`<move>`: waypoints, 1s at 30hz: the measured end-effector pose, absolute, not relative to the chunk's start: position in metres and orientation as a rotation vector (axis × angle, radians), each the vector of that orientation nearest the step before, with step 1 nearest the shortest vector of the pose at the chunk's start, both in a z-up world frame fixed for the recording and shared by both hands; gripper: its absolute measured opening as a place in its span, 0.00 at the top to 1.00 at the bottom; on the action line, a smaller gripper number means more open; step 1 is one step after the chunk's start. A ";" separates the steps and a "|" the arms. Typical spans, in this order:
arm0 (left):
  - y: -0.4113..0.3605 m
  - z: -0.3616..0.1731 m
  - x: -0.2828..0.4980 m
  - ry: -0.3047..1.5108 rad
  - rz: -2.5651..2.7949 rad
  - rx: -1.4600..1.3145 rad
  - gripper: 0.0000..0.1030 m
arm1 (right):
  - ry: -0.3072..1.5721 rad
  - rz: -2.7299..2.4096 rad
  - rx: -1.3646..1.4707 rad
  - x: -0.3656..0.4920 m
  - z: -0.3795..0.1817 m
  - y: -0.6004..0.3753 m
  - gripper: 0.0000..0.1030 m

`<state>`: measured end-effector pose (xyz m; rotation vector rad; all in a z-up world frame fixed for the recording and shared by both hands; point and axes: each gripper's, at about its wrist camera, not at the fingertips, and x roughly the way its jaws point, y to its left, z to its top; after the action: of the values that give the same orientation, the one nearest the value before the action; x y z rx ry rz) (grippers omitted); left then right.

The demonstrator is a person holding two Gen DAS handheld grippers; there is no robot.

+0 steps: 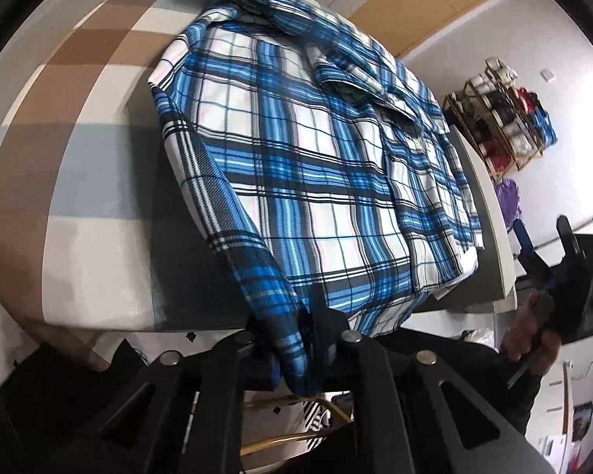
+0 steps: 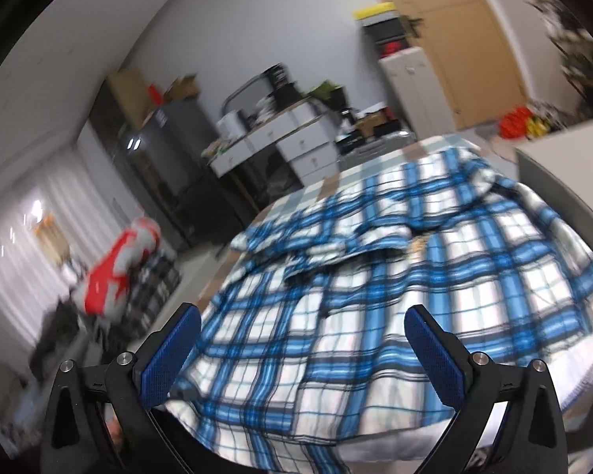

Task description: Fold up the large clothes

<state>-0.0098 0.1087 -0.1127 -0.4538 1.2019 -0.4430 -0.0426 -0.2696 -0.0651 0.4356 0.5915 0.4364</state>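
Left gripper (image 1: pixel 294 349) (clamped) on plaid shirt (image 1: pixel 316 166) — hem.

Checked table (image 1: pixel 79 197) (brown-grey) bearing plaid shirt (image 1: pixel 316 166).

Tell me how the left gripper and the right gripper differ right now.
The left gripper is shut on the plaid shirt; the right gripper is open, its blue fingers spread above the cloth, holding nothing. Both point at the same shirt.
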 end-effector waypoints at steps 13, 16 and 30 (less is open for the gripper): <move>0.102 -0.066 0.032 1.102 -0.730 -0.494 1.00 | 0.879 0.085 0.598 -0.044 -0.089 -0.399 0.00; 0.094 -0.063 0.046 1.093 -0.740 -0.468 1.00 | 0.936 0.015 0.588 -0.035 -0.099 -0.403 0.00; 0.100 -0.081 0.055 1.124 -0.783 -0.457 1.00 | 1.013 -0.092 0.637 0.016 -0.141 -0.409 0.00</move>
<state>0.0552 0.0997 -0.0813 -0.4572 1.1242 -0.7833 0.0159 -0.4087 -0.1407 0.6370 1.0130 -0.0920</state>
